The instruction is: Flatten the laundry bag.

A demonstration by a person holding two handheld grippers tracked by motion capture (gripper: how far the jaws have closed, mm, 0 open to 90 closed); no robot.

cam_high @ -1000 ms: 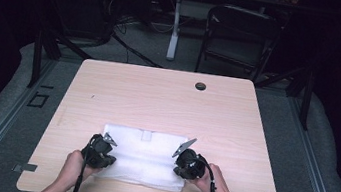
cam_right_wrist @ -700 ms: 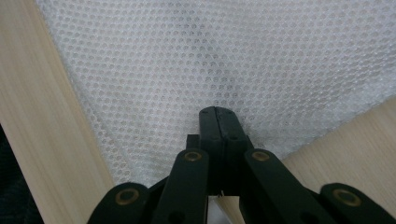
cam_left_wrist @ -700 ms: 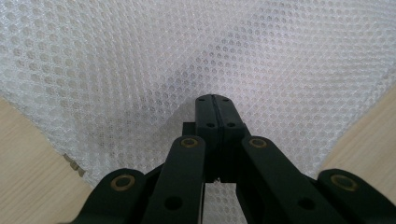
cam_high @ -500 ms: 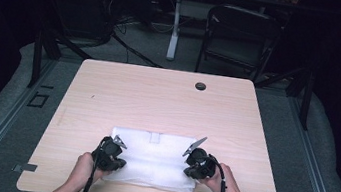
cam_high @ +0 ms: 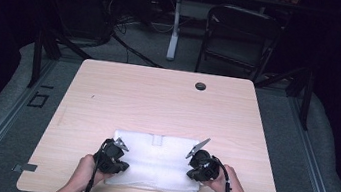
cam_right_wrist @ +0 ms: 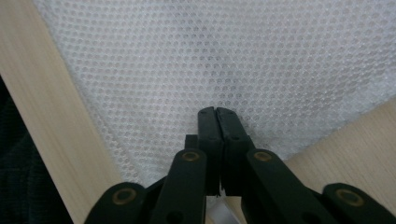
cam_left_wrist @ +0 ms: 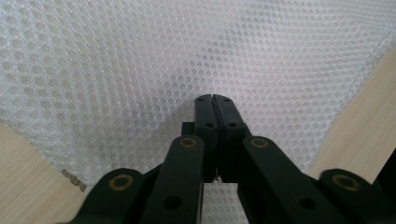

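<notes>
A white mesh sheet (cam_high: 157, 157) lies near the table's front edge. My left gripper (cam_high: 117, 161) rests on its left end and my right gripper (cam_high: 195, 167) on its right end, each held in a hand. In the left gripper view the jaws (cam_left_wrist: 212, 98) meet on the mesh (cam_left_wrist: 140, 70), which puckers toward their tips. They have just been opening by a hair, and the pinched cloth itself is hidden. In the right gripper view the jaws (cam_right_wrist: 215, 110) are together on the mesh (cam_right_wrist: 210, 60), with a crease running up from the tips.
The light wooden table (cam_high: 158, 99) stretches bare beyond the sheet, with a round cable hole (cam_high: 200, 86) near its far edge. A dark chair (cam_high: 240, 35) and cables stand on the floor behind. Table edges lie close on both sides of the hands.
Both grippers have shifted to the right along the front edge. The sheet came with them and went from a skewed shape to a flatter rectangle.
</notes>
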